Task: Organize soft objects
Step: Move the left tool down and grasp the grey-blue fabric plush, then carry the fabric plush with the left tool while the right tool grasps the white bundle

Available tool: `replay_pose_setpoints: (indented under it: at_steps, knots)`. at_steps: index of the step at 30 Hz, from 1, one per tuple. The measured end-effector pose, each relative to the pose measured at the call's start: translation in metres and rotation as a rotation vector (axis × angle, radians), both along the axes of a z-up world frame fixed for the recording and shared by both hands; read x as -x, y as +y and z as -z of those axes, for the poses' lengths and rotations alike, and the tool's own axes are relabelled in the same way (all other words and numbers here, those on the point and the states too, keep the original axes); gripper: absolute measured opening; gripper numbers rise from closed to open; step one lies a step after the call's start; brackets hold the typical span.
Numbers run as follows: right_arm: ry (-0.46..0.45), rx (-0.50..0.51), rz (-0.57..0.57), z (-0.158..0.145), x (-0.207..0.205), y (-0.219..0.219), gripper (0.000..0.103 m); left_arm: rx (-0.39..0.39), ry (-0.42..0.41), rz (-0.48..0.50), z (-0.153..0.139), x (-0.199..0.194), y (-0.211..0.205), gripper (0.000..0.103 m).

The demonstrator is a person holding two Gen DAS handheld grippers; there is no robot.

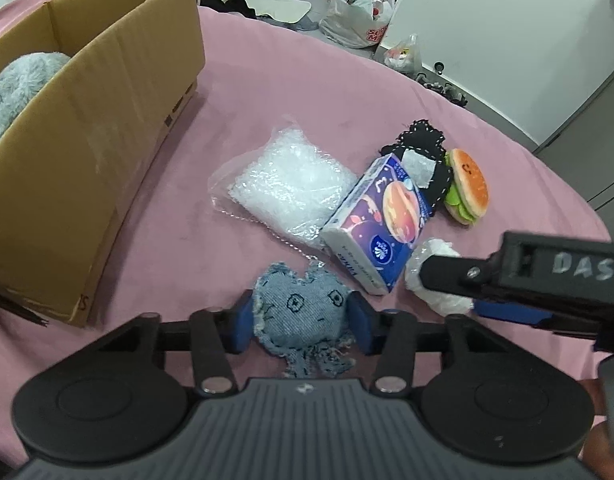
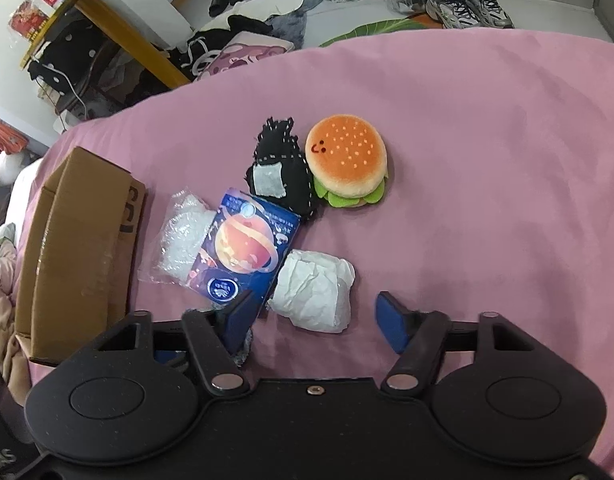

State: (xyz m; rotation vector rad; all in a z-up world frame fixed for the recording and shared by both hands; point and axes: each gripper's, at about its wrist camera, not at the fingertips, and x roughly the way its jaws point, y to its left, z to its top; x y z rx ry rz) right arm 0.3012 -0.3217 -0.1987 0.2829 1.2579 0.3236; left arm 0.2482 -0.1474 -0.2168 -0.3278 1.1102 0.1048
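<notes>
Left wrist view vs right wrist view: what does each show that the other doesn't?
Left wrist only: the left tongs shut on the denim plush, and the grey fluffy item inside the cardboard box.
Right wrist only: the open right tongs and sneakers.
Both: tissue pack, burger plush, bubble wrap, white wad.

On the pink bed lie one denim toy (image 1: 303,312), one bubble-wrap bag (image 1: 285,188), one tissue pack (image 1: 381,224), one black stitched pouch (image 2: 283,168), one burger plush (image 2: 347,160) and one white wad (image 2: 315,292). One cardboard box (image 1: 87,152) stands there, with one grey fluffy thing (image 1: 15,88) inside.
</notes>
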Motion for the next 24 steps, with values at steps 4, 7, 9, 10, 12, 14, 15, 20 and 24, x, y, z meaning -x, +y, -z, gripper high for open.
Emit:
replay_pose_setpoints:
  at_steps: [4, 7, 9, 10, 12, 14, 15, 20, 24]
  knots:
    - [0.003, 0.014, -0.010, 0.003, 0.002, 0.003, 0.043, 0.020, -0.008, -0.001, -0.006, 0.002, 0.002, 0.034]
    - [-0.013, 0.007, -0.012, -0.002, 0.006, 0.002, 0.042, 0.028, -0.023, 0.003, -0.015, 0.005, 0.004, 0.023]
    - [-0.020, -0.003, -0.003, -0.007, 0.010, 0.000, 0.042, 0.033, -0.036, 0.009, -0.022, 0.007, 0.004, 0.018]
    - [-0.026, -0.007, -0.001, -0.009, 0.011, -0.001, 0.042, 0.034, -0.043, 0.013, -0.026, 0.009, 0.005, 0.016]
    - [-0.037, -0.015, 0.010, -0.014, 0.014, -0.002, 0.042, 0.036, -0.055, 0.017, -0.033, 0.012, 0.005, 0.015]
    - [-0.046, -0.019, 0.018, -0.018, 0.018, -0.003, 0.042, 0.044, -0.066, 0.018, -0.039, 0.016, 0.006, 0.014]
    - [-0.052, -0.020, 0.020, -0.019, 0.020, -0.004, 0.042, 0.044, -0.075, 0.021, -0.043, 0.019, 0.006, 0.014]
    - [-0.106, -0.027, 0.047, -0.035, 0.035, -0.003, 0.042, 0.039, -0.111, 0.031, -0.062, 0.028, 0.009, 0.014]
    - [-0.170, 0.002, 0.066, -0.053, 0.045, 0.005, 0.042, 0.031, -0.127, 0.030, -0.076, 0.034, 0.017, 0.014]
